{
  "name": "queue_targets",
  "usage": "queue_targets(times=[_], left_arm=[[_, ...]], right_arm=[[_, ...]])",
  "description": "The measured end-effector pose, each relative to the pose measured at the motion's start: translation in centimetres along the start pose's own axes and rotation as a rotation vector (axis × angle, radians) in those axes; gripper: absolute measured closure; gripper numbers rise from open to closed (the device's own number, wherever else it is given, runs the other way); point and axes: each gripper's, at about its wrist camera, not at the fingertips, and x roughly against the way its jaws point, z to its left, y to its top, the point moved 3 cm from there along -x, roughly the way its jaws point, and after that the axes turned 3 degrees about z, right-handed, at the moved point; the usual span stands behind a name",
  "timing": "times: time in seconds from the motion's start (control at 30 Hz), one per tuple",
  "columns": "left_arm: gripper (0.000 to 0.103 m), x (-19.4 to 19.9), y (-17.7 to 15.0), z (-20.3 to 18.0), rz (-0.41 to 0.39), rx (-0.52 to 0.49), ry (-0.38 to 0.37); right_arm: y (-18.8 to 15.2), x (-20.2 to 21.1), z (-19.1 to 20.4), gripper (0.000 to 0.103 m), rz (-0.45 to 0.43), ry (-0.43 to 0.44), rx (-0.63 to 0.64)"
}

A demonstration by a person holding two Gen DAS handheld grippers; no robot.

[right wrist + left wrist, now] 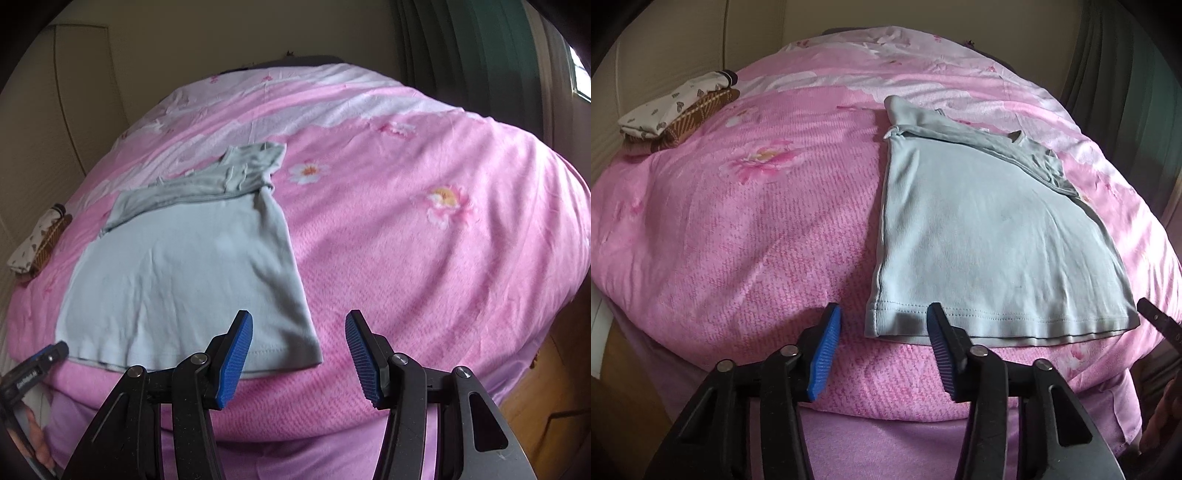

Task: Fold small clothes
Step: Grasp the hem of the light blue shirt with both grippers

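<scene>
T-shirt [979, 236] shows no print; left gripper [37, 363] label unreadable.

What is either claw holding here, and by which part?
Nothing. The left claw and right claw both stand open at the pale blue cotton T-shirt's bottom hem corners, not gripping.

This was a home bedroom. A bed [746, 229] filled both views, covered by a pink quilt [406, 258] printed with flowers. At ten o'clock in the left wrist view a small stack of folded clothes [679, 110] lay on the quilt. Dark green curtains [461, 44] hung at one o'clock in the right wrist view, beside a window [581, 79], against plain cream walls [55, 110].
</scene>
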Motion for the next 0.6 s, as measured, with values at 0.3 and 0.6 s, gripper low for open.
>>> queue_targets(times=[0.3, 0.6], left_arm=[[0.082, -0.4, -0.1, -0.1, 0.015, 0.003, -0.011], [0.093, -0.1, -0.2, -0.1, 0.016, 0.003, -0.008]], right_arm=[[-0.5, -1.4, -0.6, 0.051, 0.046, 0.025, -0.024], [-0.7, -2.4, -1.1, 0.089, 0.092, 0.086, -0.07]])
